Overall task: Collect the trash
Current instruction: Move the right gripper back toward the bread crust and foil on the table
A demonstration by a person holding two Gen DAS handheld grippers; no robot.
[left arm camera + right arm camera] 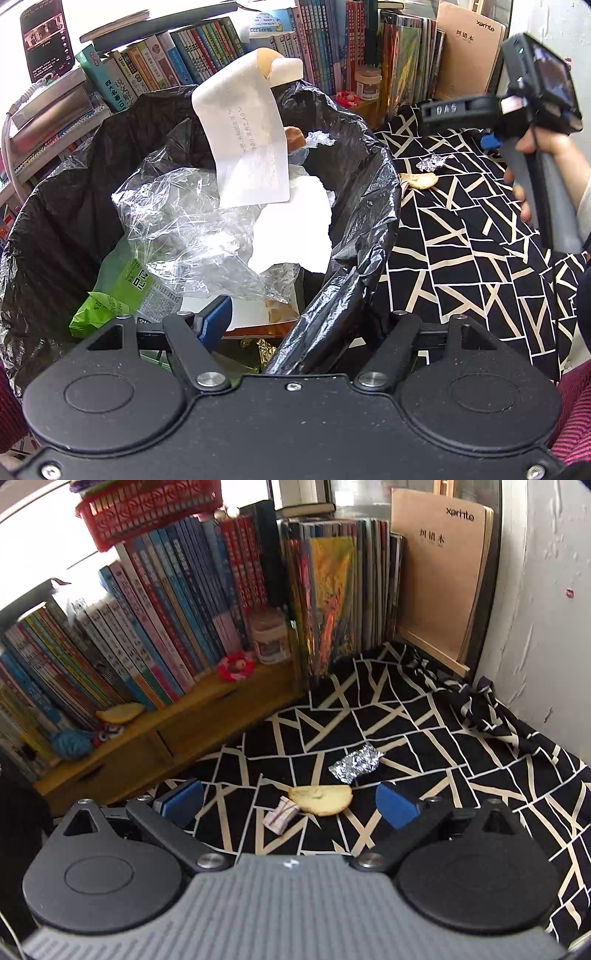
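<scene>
Patterned tabletop (424,738): right gripper (291,805) fingers spread, peel (320,799) at 12 o'clock; left gripper (291,325) grasps bin liner (332,295).

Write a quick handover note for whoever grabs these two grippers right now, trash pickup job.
Left gripper: shut on the bin bag rim, holding the bin open.
Right gripper: open, empty, aimed low over the tablecloth.
Already in the bag: clear plastic wrap, white paper, a green packet, a long paper slip hanging over the far rim.
Left on the cloth: peel slice between the open fingers, small striped wrapper touching its left side, crumpled foil just beyond.
Another peel piece lies on the wooden shelf by the books.
</scene>
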